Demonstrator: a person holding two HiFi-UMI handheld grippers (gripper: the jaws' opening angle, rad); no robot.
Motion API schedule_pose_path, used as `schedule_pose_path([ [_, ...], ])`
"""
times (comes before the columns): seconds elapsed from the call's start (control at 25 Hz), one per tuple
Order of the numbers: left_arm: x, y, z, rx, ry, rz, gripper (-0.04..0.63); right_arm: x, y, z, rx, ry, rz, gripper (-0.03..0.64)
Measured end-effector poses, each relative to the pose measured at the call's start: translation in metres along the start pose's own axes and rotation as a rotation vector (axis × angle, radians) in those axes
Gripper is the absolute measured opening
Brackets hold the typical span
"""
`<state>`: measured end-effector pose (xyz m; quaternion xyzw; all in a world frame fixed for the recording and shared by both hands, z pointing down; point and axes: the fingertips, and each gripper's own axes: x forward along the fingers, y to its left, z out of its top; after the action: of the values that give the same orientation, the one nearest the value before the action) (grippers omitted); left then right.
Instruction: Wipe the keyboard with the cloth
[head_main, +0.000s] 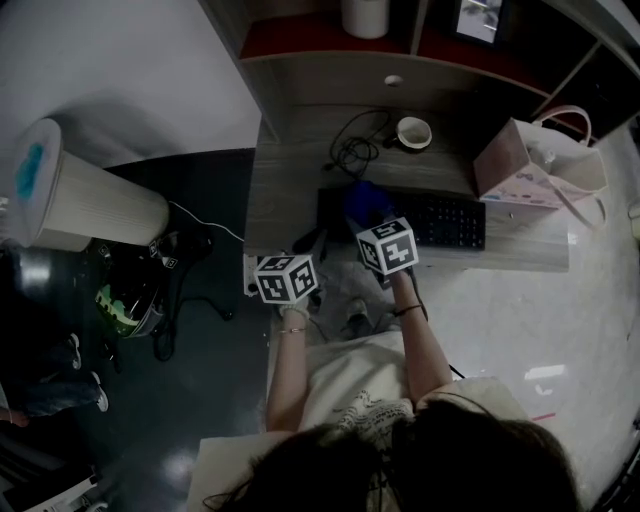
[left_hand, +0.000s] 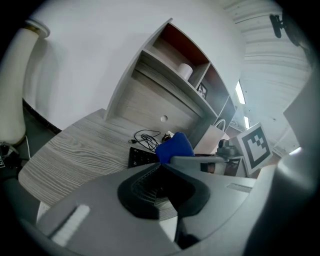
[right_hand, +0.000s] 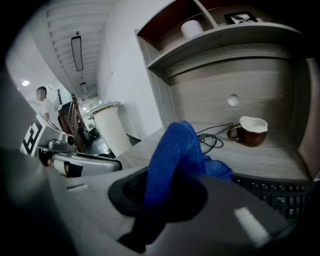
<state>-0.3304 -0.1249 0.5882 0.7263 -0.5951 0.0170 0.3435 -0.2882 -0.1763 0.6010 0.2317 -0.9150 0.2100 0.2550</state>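
A black keyboard (head_main: 440, 220) lies across the front of the wooden desk (head_main: 290, 180). My right gripper (head_main: 370, 222) is shut on a blue cloth (head_main: 366, 202), which hangs bunched over the keyboard's left end. In the right gripper view the blue cloth (right_hand: 172, 155) rises out from between the jaws, with the keyboard (right_hand: 280, 192) just beyond. My left gripper (head_main: 306, 245) hovers at the desk's front edge, left of the keyboard, with its jaws together and nothing in them. From the left gripper view I see the cloth (left_hand: 175, 146) and the keyboard's corner (left_hand: 142, 156) ahead.
A mug (head_main: 413, 132) and a coiled black cable (head_main: 355, 148) sit behind the keyboard. A pink bag (head_main: 535, 165) stands at the desk's right end. Shelves (head_main: 400, 60) rise at the back. A white cylinder (head_main: 75, 200) stands on the floor to the left.
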Motion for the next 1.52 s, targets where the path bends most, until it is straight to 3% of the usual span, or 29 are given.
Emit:
schedule_pose_path([
  [1.52, -0.056, 0.041, 0.012, -0.037, -0.098, 0.163, 0.005, 0.034, 0.084, 0.007, -0.079, 0.021, 0.225, 0.059],
])
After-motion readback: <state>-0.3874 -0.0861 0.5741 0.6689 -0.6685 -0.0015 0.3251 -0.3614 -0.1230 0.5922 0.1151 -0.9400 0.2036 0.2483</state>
